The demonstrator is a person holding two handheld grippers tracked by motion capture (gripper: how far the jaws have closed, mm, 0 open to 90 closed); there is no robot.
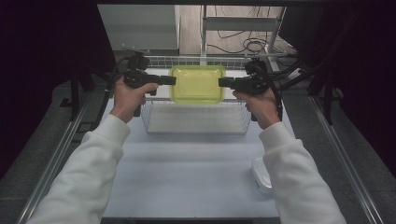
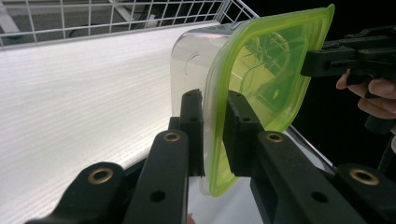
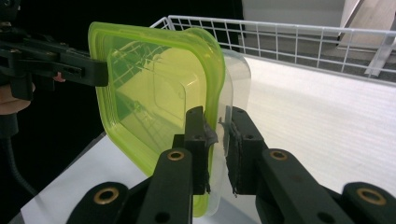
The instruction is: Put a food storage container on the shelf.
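1. Container (image 1: 197, 84) with its green lid (image 2: 261, 84) hung over the wire basket (image 1: 196, 125), toward 12 o'clock on the table.
2. My left tongs (image 1: 169, 80) and right tongs (image 1: 224, 82) pinched opposite rims, nearly closed.
3. It looked light, stiff and slippery, so I judged the lip the safest hold.

The container (image 2: 191, 65) is showing as clear, glossy plastic, and its lid (image 2: 271, 70) as translucent lime-green plastic, smooth and shiny. The left gripper (image 2: 212, 135) and the right gripper (image 3: 218, 149) are looking like matt black plastic with brass-coloured metal inserts; the right gripper's pads (image 3: 232, 154) are appearing rough and frayed. The basket (image 1: 196, 122) is reading as thin white-coated metal wire. The worktop (image 1: 187, 172) is looking matt white, finely ribbed in the gripper views. The sleeves (image 1: 88, 172) are looking like soft white cloth.
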